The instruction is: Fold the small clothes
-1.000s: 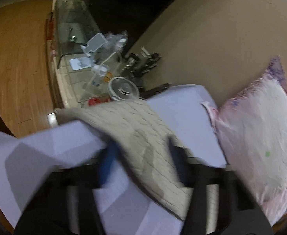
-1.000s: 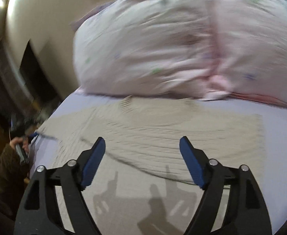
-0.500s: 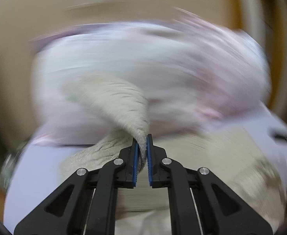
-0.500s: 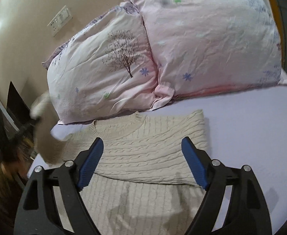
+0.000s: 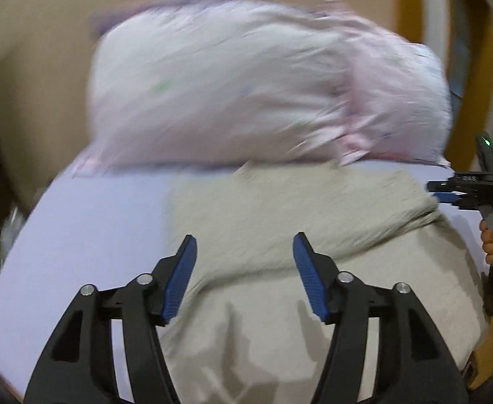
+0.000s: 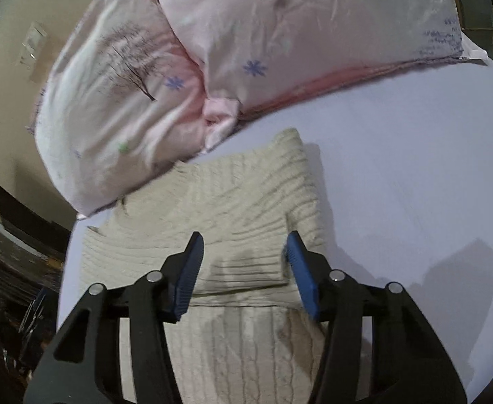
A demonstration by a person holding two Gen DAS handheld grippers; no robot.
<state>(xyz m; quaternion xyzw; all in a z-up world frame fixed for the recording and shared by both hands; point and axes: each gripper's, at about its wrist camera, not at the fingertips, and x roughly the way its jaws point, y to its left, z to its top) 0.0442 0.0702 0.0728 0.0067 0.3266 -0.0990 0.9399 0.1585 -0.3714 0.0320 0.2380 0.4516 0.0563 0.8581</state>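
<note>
Sweater (image 6: 246, 208) blurred; lower part cut off.

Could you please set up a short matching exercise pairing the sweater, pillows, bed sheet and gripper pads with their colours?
Things:
1. sweater
2. pillows
3. bed sheet
4. pads on the right gripper

Colours:
A. lavender
B. blue
C. cream, cable-knit
D. pale pink with small printed flowers

Pairs: 1-C, 2-D, 3-A, 4-B
</note>
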